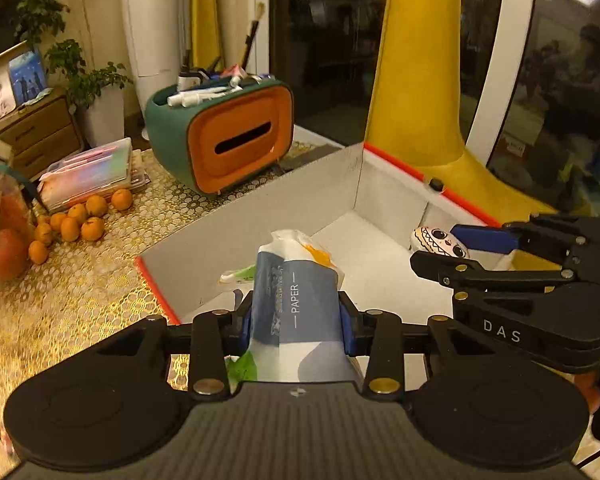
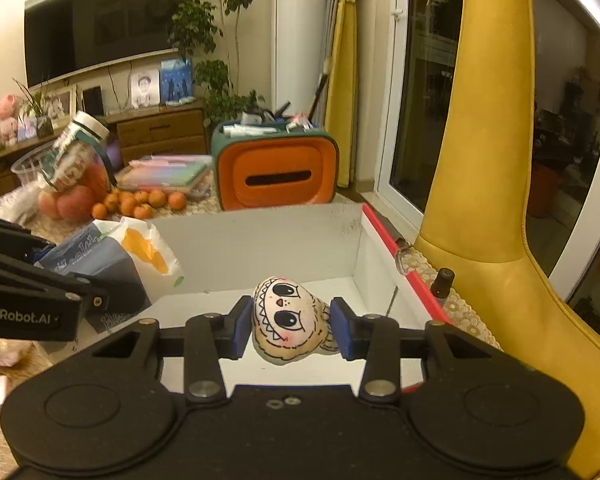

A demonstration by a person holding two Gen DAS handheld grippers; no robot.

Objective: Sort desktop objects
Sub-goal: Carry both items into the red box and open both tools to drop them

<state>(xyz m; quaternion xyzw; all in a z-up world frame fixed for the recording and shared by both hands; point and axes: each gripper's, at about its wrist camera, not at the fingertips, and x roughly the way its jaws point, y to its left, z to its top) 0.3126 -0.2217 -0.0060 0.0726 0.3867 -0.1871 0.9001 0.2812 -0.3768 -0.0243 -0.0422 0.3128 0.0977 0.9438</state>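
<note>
My left gripper [image 1: 296,320] is shut on a blue and white tissue pack [image 1: 296,300] marked PAPER, held over the near left part of a white box with a red rim [image 1: 400,208]. My right gripper [image 2: 292,326] holds a small plush face toy [image 2: 288,316] with big drawn eyes between its blue pads; the left pad touches it, and a small gap shows at the right pad. The toy hangs inside the box [image 2: 260,240]. The right gripper [image 1: 476,246] and toy [image 1: 438,240] also show in the left wrist view. The tissue pack [image 2: 112,256] shows at left in the right wrist view.
A green and orange tissue box [image 1: 228,136] topped with pens and tubes stands behind the white box. Small oranges [image 1: 80,220], a clear plastic case [image 1: 88,172] and a jar [image 2: 76,152] lie on the gold tablecloth at left. A yellow chair [image 2: 492,200] stands at right, a small dark bottle [image 2: 442,280] by the box rim.
</note>
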